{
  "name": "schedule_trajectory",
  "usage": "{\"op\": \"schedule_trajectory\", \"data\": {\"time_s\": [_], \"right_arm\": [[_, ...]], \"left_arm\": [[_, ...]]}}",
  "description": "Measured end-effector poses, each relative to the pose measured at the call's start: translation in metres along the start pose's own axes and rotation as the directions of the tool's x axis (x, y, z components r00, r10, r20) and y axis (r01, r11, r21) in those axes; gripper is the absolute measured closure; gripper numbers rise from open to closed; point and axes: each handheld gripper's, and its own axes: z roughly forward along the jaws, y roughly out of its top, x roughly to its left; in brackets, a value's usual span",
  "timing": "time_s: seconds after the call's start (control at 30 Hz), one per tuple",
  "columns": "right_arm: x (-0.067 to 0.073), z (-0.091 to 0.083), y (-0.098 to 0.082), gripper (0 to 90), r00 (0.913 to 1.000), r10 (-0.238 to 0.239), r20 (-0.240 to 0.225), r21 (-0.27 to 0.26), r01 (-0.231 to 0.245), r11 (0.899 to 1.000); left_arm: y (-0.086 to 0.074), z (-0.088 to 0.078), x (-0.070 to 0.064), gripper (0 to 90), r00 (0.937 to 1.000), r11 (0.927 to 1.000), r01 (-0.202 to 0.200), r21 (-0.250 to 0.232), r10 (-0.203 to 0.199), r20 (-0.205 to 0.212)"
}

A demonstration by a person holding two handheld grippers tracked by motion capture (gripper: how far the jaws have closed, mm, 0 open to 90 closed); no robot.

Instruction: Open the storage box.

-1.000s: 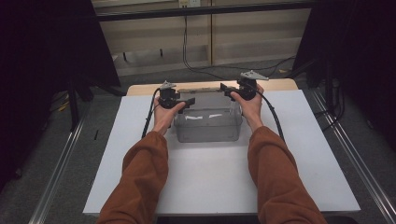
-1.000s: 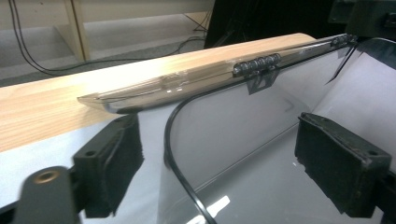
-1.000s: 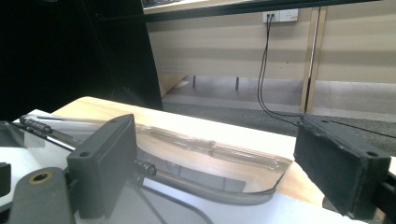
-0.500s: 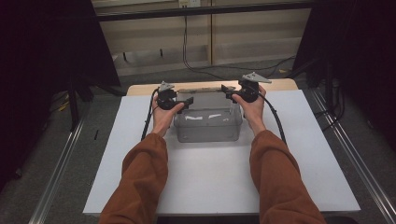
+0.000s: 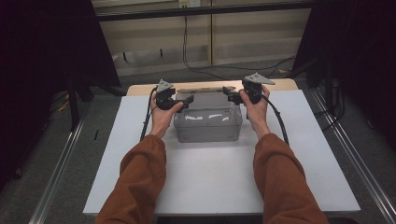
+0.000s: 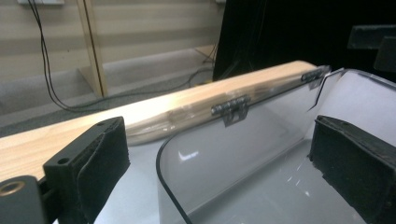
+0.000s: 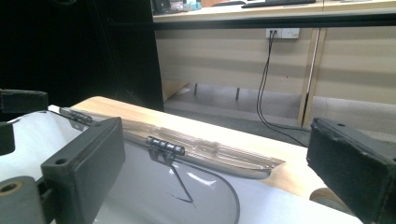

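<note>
White tabletop [image 5: 140,140]: both tools, left [image 5: 187,100] and right [image 5: 229,93], have just opened wider beside the clear box [image 5: 208,125], holding nothing.

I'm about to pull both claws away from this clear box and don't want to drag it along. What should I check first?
1. Left claw released: ok. Its jaws have just been opening; the box rim is between them, pads off it.
2. Right claw released: ok. It has just been opening and its pads press nothing.
3. Clear box flat on the table: ok.
4. Lid laid back on the wooden board: ok.
5. Box empty: cannot tell, glare.
</note>
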Motion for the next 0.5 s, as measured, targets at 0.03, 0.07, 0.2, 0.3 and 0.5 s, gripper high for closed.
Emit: {"op": "schedule_trajectory", "data": {"time_s": [0.03, 0.07, 0.2, 0.3, 0.5], "right_arm": [[0.000, -0.002, 0.000, 3.9, 1.0000, -0.003, 0.002, -0.002, 0.003, 1.000], [0.000, -0.004, 0.001, 3.9, 0.9999, -0.012, 0.003, -0.004, 0.012, 1.000], [0.000, -0.011, 0.002, 3.8, 0.9995, -0.028, 0.013, -0.009, 0.028, 1.000], [-0.001, -0.015, 0.004, 3.8, 0.9989, -0.041, 0.024, -0.008, 0.041, 0.999], [0.002, -0.027, 0.004, 3.7, 0.9978, -0.061, 0.026, -0.037, 0.062, 0.997]], "left_arm": [[0.000, -0.001, -0.001, 3.9, 1.0000, 1.0000, -0.006, -0.007, 0.006, 0.001], [0.000, -0.002, -0.001, 3.6, 0.9997, 0.9997, -0.025, -0.002, 0.025, 0.003], [0.003, -0.009, -0.003, 3.7, 0.9996, 0.9995, -0.024, -0.021, 0.024, 0.014], [0.003, -0.014, -0.005, 3.4, 0.9992, 0.9986, -0.040, -0.036, 0.040, 0.002], [0.000, -0.026, -0.009, 3.4, 0.9977, 0.9956, -0.062, -0.070, 0.064, 0.025]]}}
